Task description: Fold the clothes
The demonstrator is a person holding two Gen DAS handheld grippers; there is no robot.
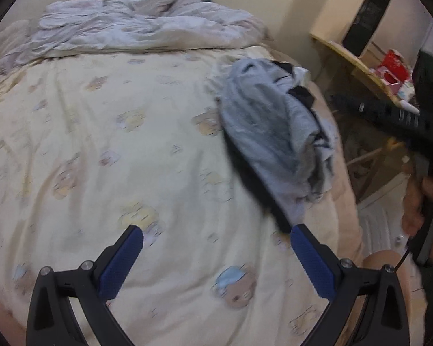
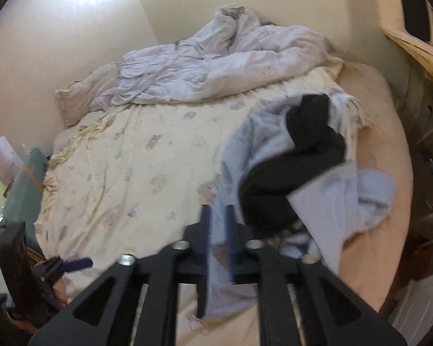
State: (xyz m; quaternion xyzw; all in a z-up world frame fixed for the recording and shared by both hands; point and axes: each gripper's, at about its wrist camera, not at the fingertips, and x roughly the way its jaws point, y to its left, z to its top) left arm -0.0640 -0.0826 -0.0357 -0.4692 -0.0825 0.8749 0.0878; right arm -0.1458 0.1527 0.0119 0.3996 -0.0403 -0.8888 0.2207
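Bed [image 1: 106,150] fills both views, covered by a cream sheet [image 2: 135,155] printed with small cartoon bears; peach mattress edge [image 2: 389,178] bare along the right side. Crumpled pale-lilac duvet [image 1: 147,26] heaped at the far end against a plain wall [image 2: 57,46], a pillow [image 2: 80,101] beside it. Clothes pile [image 1: 277,132], light grey-blue garment tangled with a black one [image 2: 291,178], sits on the bed's right part near the edge, motion-blurred. Wooden shelf [image 1: 358,60] right of the bed carries a dark box [image 1: 366,20] and red items [image 1: 392,66]. Right gripper [image 2: 218,225], fingers nearly together, pinches the grey-blue fabric, which runs between them. Left gripper [image 1: 216,245] hovers over the sheet, blue pads [image 1: 121,262] spread wide, nothing between. A hand [image 1: 418,201] holds the right gripper's handle.
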